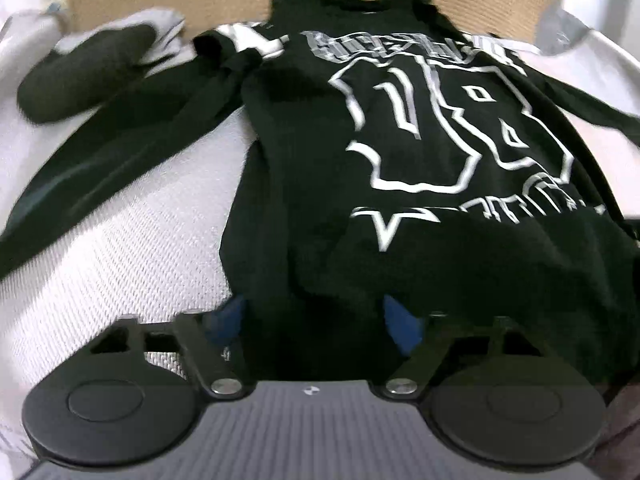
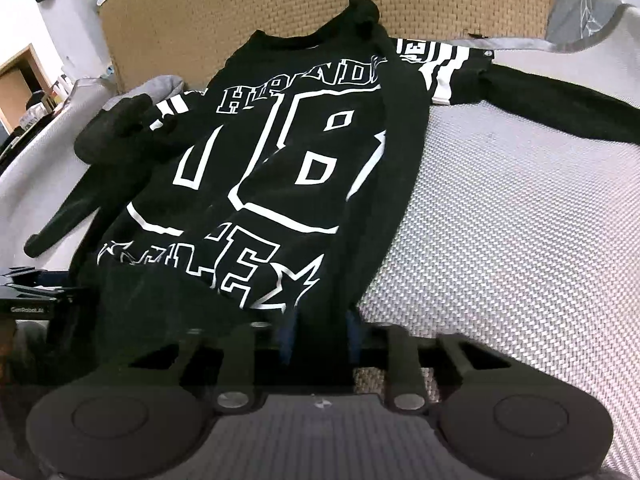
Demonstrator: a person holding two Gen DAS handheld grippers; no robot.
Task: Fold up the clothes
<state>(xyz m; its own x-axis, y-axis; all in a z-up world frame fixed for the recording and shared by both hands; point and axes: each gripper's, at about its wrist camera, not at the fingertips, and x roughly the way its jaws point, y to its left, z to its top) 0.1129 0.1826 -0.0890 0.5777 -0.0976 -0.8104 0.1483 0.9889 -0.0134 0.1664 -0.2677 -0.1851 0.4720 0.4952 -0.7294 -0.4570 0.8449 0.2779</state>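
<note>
Black long-sleeved jersey (image 1: 400,140) lies print-up on the white woven bed cover (image 1: 132,248), hem towards you, collar far ahead against the tan panel (image 2: 240,20). Both grippers sit at the hem edge.

Left hand-held gripper (image 1: 312,320): blue fingertips (image 1: 400,324) about half apart, dark hem cloth bunched between them. Whether the pads actually press on it, you cannot tell from here; treat it as not yet secured. Right hand-held gripper (image 2: 320,328): jaws narrow, fingers close either side of the hem's right corner, cloth running between them. It looks pinched, but the dark blur leaves some doubt.

Doing this step well, as a judgement:
- Get both layers of hem into each grip before lifting; a single layer will let the back drag.
- Match the grips: each near its own hem corner, so the fold edge stays straight.
- The left sleeve (image 1: 100,168) trails out to the left of the left gripper, and the right sleeve (image 2: 560,104) runs off far right of the right gripper. Both are still spread; expect them to need folding in over the body, or they will spoil a bottom-to-collar fold.
- A dark bundle (image 2: 112,132) lies ahead-left beside the shoulder; keep the cloth clear of it.

Pose: both grippers tilt steeply down onto the hem, side by side, the left one showing at the left margin of the right wrist view.
</note>
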